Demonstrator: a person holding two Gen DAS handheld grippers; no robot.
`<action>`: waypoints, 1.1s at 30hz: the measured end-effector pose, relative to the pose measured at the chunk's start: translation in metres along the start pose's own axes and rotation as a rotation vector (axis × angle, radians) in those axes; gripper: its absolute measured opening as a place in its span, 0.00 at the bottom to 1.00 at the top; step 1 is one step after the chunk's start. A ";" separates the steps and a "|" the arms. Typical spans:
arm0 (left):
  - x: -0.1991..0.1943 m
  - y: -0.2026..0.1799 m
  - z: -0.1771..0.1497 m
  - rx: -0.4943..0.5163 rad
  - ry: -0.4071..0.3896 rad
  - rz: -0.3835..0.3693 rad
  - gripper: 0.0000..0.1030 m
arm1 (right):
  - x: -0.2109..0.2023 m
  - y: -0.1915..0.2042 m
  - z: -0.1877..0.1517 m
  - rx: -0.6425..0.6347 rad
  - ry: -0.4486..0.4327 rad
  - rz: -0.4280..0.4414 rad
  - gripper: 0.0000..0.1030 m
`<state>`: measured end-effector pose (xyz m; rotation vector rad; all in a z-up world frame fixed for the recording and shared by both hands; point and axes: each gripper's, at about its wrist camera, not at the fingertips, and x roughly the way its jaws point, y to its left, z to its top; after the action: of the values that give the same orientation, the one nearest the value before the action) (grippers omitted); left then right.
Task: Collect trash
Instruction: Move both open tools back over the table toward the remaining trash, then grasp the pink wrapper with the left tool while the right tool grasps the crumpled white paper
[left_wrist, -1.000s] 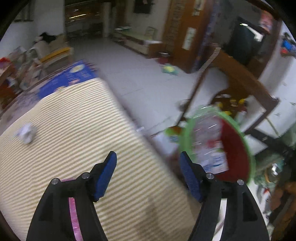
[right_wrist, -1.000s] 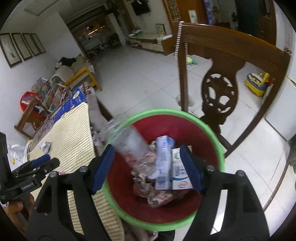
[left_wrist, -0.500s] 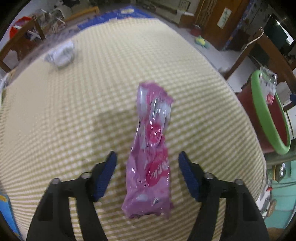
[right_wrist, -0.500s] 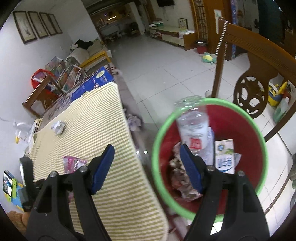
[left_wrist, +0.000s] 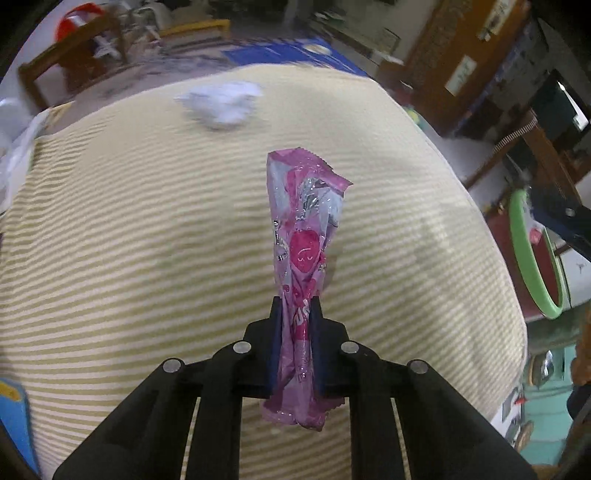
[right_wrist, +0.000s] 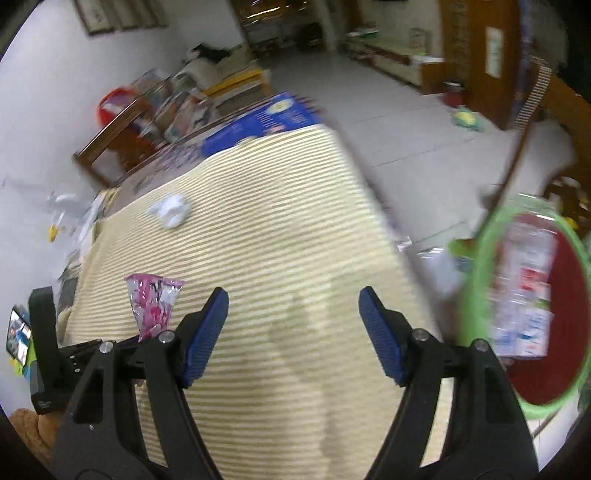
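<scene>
The pink wrapper (left_wrist: 303, 254) is sitting pinched between the blue pads of the left gripper (left_wrist: 297, 314), whose jaws have just been closing and are now clamping its lower part. Its upper end is sticking out beyond the fingertips over the striped tablecloth (left_wrist: 147, 240), and its crumpled bottom end is hanging out behind the pads. In the right wrist view the same wrapper (right_wrist: 153, 306) is showing at the left, rising out of the left gripper above the cloth.

It is looking like a long, creased plastic packet, glossy pink with silvery patches, a serrated top edge and a darker pink heart-like shape with a small drawn face. White lettering is running along it between the pads, but it is too folded to read.

The right gripper (right_wrist: 293, 328) is standing open with nothing between its blue pads, over bare tablecloth. A crumpled white paper (left_wrist: 221, 105) is lying farther along the table. The red bin (right_wrist: 532, 310) with its green rim is standing past the table's edge, holding blurred cartons and bottles.
</scene>
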<state>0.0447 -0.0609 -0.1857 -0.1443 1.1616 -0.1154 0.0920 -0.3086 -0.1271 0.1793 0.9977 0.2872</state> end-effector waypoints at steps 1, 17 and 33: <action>-0.004 0.008 -0.002 -0.009 -0.005 0.007 0.11 | 0.012 0.015 0.004 -0.018 0.011 0.019 0.69; 0.017 0.107 0.012 -0.122 -0.006 -0.011 0.12 | 0.185 0.149 0.098 -0.131 0.114 0.049 0.86; 0.019 0.120 0.027 -0.186 -0.046 -0.026 0.12 | 0.182 0.175 0.097 -0.277 0.141 0.088 0.46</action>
<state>0.0788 0.0557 -0.2129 -0.3245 1.1236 -0.0264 0.2394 -0.0861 -0.1725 -0.0500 1.0791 0.5199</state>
